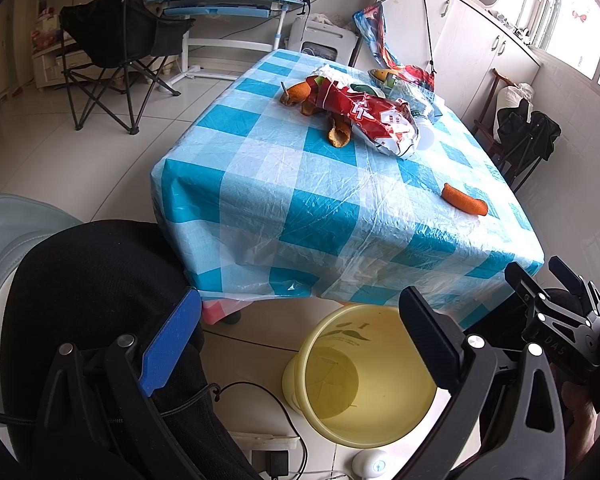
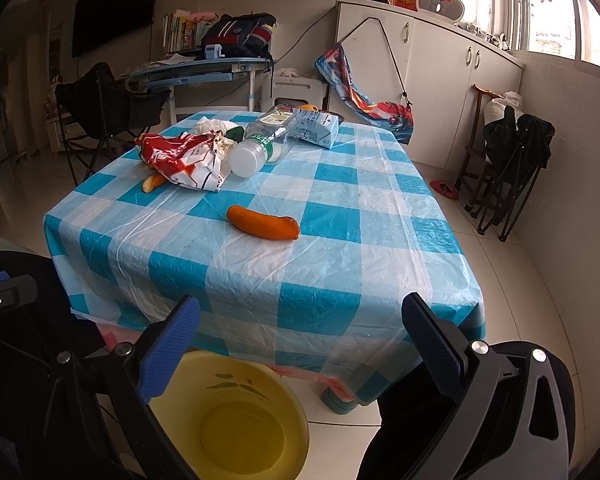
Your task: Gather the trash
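Observation:
A table with a blue-and-white checked cloth (image 1: 284, 184) (image 2: 320, 280) carries trash. A red snack bag (image 1: 364, 118) (image 2: 180, 158) lies at the far side among orange peels (image 1: 338, 134) (image 2: 152, 183). A clear plastic bottle (image 2: 260, 144) (image 1: 422, 130) and a blue tissue pack (image 2: 316, 126) lie behind it. One long orange peel (image 1: 464, 199) (image 2: 262, 222) lies apart, nearer me. A yellow bin (image 1: 360, 376) (image 2: 236, 416) stands on the floor under the near table edge. My left gripper (image 1: 300, 344) and right gripper (image 2: 300, 344) are both open and empty, held above the bin.
A black folding chair (image 1: 116, 48) and a blue desk (image 1: 220, 4) stand beyond the table. White cabinets (image 2: 440, 80) line the right wall, with a dark folded chair (image 2: 512, 168) beside them. Cables and a power strip (image 1: 268, 444) lie on the floor near the bin.

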Demonstrator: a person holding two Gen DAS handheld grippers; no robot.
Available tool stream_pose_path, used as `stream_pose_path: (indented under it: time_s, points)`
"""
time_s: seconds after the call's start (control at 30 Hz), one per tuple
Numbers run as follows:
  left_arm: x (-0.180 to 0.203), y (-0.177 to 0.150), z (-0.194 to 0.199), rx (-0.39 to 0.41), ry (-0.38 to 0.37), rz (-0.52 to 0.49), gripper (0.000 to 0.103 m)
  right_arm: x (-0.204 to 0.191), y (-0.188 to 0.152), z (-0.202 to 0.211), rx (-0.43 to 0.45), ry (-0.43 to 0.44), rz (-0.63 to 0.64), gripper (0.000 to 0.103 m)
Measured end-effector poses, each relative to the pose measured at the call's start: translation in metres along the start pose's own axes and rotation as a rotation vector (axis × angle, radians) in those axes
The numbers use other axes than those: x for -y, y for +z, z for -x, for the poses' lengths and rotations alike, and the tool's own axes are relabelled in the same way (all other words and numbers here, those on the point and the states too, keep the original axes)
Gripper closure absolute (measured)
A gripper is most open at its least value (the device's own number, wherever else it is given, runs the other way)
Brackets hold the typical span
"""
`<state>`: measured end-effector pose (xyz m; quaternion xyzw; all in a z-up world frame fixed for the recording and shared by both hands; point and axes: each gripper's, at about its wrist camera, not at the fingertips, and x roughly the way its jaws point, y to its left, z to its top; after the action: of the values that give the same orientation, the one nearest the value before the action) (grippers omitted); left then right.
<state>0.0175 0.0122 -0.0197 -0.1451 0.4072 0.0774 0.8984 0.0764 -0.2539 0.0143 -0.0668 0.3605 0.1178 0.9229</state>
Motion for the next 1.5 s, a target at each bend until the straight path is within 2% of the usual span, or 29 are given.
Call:
stream_pose_path:
  time_s: [1.5]
  points:
    - [-0.0016,0.0007,0.0011,0.002,-0.006,0.004,0.007,-0.0039,-0.0016,-0.0013,-0.011,-0.001,0.020,0.006]
